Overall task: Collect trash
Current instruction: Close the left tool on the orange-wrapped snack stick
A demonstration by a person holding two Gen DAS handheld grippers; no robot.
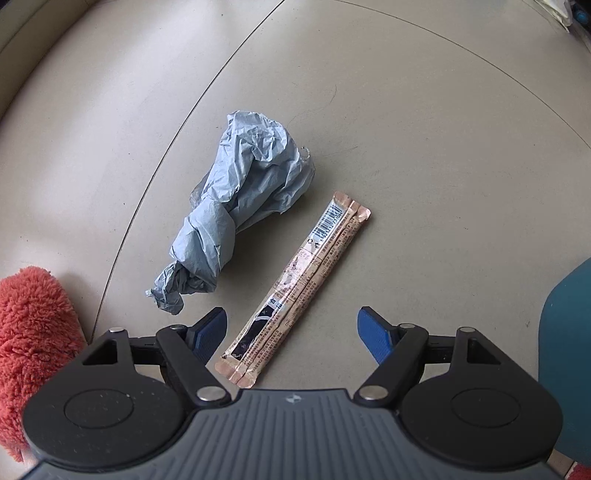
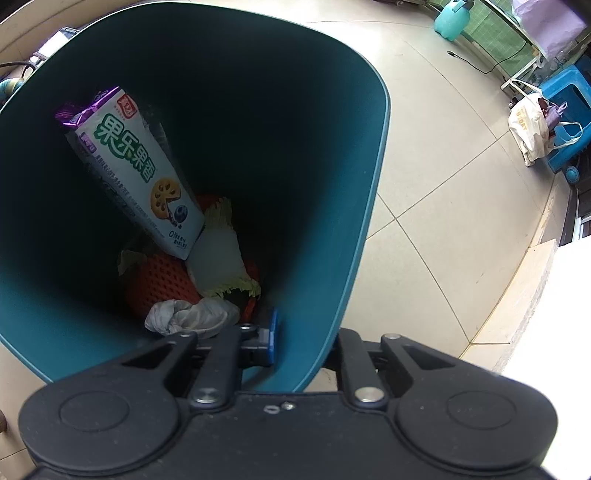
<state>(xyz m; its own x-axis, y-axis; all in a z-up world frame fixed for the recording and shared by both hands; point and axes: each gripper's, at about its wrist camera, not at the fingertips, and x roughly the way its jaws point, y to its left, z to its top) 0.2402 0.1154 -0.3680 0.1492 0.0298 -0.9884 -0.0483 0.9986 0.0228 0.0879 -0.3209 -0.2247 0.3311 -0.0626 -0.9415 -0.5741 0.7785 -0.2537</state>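
In the left wrist view my left gripper (image 1: 291,328) is open just above the floor. A long pinkish stick wrapper (image 1: 295,291) lies between and ahead of its blue pads (image 1: 210,328). A crumpled grey-blue plastic bag (image 1: 240,206) lies to the wrapper's left. In the right wrist view my right gripper (image 2: 303,339) is shut on the rim of the teal trash bin (image 2: 369,206), one blue pad (image 2: 272,336) inside the wall. The bin holds a white snack box (image 2: 136,173), cabbage leaves (image 2: 221,254), orange foam netting (image 2: 162,280) and a crumpled tissue (image 2: 192,314).
A red fluffy thing (image 1: 33,332) sits at the left edge of the left wrist view; the teal bin's side (image 1: 565,350) is at the right. In the right wrist view a blue stool with bags (image 2: 550,122) and a teal bottle (image 2: 450,18) stand on the tiled floor (image 2: 443,184).
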